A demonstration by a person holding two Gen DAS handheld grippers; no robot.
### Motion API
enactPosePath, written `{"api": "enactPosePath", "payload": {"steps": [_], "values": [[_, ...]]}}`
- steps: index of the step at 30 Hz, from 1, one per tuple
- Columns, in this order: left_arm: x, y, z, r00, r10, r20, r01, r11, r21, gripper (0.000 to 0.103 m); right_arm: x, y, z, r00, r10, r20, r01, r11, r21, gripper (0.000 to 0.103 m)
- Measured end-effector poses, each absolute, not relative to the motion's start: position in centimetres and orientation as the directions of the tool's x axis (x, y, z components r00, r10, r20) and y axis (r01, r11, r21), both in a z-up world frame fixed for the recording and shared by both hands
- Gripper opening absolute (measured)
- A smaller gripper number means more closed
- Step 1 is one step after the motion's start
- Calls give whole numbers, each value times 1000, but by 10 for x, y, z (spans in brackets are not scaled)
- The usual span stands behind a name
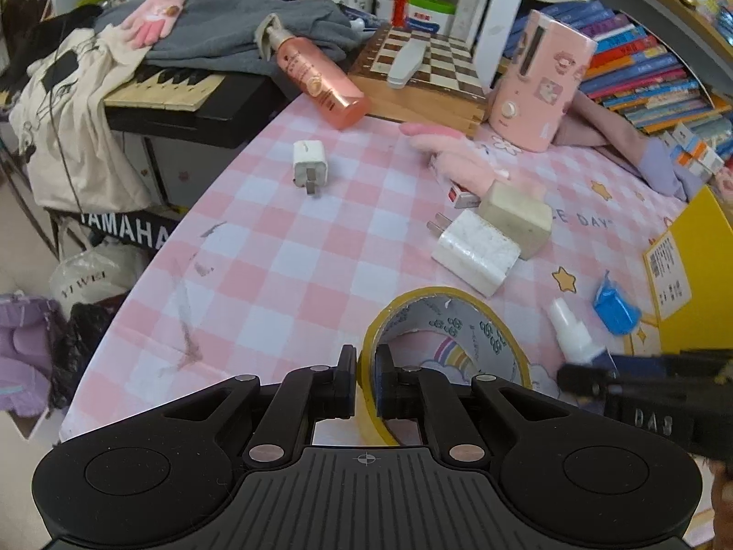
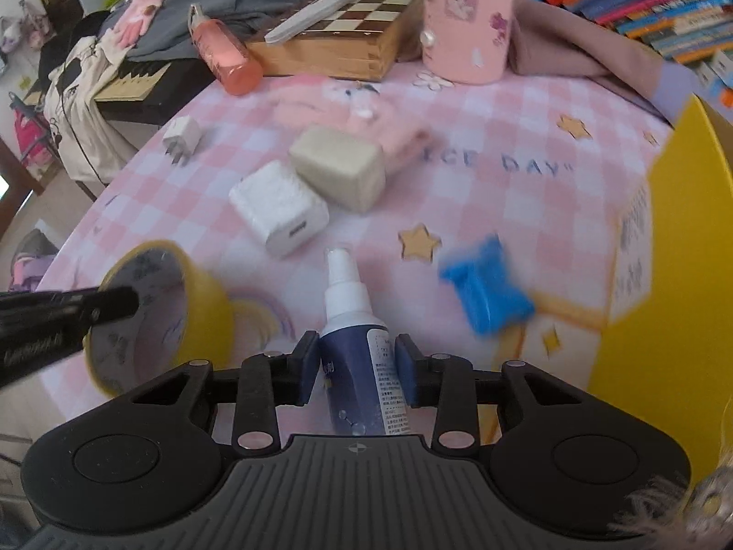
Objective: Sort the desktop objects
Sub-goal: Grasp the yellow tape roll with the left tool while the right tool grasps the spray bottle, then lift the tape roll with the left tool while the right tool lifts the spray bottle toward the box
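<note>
My left gripper [image 1: 366,373] is shut on the wall of a yellow tape roll [image 1: 440,316], one finger inside the ring and one outside. The roll [image 2: 206,302] stands tilted on the pink checked tablecloth [image 1: 275,252]. My right gripper [image 2: 357,366] is shut on a dark blue spray bottle [image 2: 352,316] with a white nozzle, its pads pressing both sides of the body. The left wrist view shows the bottle's white top [image 1: 572,334] at the right, next to the right gripper's black finger.
A white charger [image 2: 279,206], a beige charger [image 2: 339,169] and a small white plug [image 1: 309,160] lie on the cloth. A blue plastic piece [image 2: 485,288] sits near a yellow box [image 2: 664,275]. Behind are a pink bottle [image 1: 320,78], a chessboard [image 1: 430,59], a pink canister [image 1: 536,82] and books.
</note>
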State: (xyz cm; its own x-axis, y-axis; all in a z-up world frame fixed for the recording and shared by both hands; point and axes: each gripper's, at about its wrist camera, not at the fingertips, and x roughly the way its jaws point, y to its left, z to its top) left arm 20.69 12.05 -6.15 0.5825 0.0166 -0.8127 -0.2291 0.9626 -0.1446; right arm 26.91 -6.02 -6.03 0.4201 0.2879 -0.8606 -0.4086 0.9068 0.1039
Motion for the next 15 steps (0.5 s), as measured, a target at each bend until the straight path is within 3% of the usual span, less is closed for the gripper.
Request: {"api": "enactPosePath", "payload": {"steps": [9,15], "values": [[211,122,-70,577,-10,-817,-206,966,-157,12,247,-57,-69,478,249,-842,-453,891,6,33],[204,122,-70,583,-36,-812,-202,961,-188,7,242,-59,-67,492,253,-833,-414,910,32,30]]}}
